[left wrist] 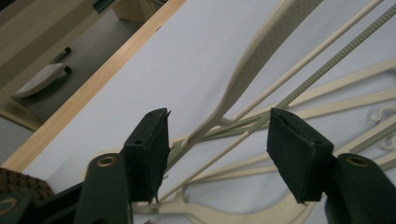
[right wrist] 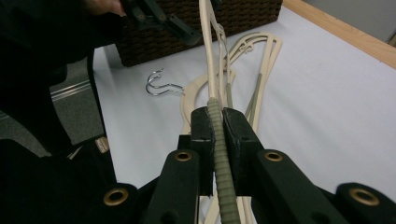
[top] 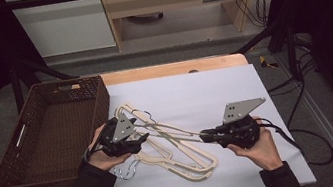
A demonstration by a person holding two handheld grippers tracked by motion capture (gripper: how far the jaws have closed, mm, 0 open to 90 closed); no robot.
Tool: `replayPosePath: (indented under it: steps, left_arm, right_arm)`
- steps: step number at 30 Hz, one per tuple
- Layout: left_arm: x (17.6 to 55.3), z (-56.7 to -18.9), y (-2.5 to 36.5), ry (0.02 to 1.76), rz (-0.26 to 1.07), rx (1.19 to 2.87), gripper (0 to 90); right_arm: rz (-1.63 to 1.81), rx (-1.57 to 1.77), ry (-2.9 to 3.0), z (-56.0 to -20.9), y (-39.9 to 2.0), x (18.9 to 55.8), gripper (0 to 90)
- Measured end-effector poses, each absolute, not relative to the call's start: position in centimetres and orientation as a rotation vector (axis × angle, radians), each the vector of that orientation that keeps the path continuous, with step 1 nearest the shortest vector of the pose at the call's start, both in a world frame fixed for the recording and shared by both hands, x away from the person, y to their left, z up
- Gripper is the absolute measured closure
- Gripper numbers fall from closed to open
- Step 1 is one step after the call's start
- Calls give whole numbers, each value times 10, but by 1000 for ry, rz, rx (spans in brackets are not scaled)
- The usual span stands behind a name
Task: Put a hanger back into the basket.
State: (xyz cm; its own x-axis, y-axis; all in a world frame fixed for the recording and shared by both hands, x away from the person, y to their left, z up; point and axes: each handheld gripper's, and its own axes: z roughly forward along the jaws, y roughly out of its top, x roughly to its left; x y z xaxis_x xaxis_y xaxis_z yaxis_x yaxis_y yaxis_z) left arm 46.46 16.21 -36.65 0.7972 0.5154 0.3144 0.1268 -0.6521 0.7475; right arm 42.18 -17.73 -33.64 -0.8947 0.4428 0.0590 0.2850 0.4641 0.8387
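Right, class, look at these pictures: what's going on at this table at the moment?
A person is working with a hand-held tool in each hand over a pile of cream hangers on a white-covered table. The right tool is clamped on the ribbed bar of one hanger, lifted off the pile. The left tool sits around that hanger's other end, jaws apart and not yet pressing on it. A brown woven basket stands at the left, with nothing visible in it.
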Motion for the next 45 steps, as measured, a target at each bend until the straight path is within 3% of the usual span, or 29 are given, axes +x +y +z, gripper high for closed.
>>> replayPosePath:
  steps: [5,13,28,29,40,43,45]
  left_arm:
    - [465,-367,157,431,636,2226,510]
    - [463,-366,157,390,608,2213,733]
    - [448,-359,155,401,616,2261,786]
    - [446,-359,155,421,598,2257,787]
    - [431,-356,157,483,544,2266,793]
    - [426,-352,154,519,536,2261,795]
    - [426,-351,154,523,535,2260,795]
  right_arm:
    - [1420,609,2563,-337,-177,420,838]
    - [1430,593,2567,-338,-176,421,842]
    - [1452,646,2508,-339,-184,427,775]
    - [1451,640,2488,-339,-185,428,720]
    - [1467,646,2459,-342,-186,431,568]
    - [1472,648,2383,-341,-189,430,445]
    - [1479,650,2363,-341,-190,431,415]
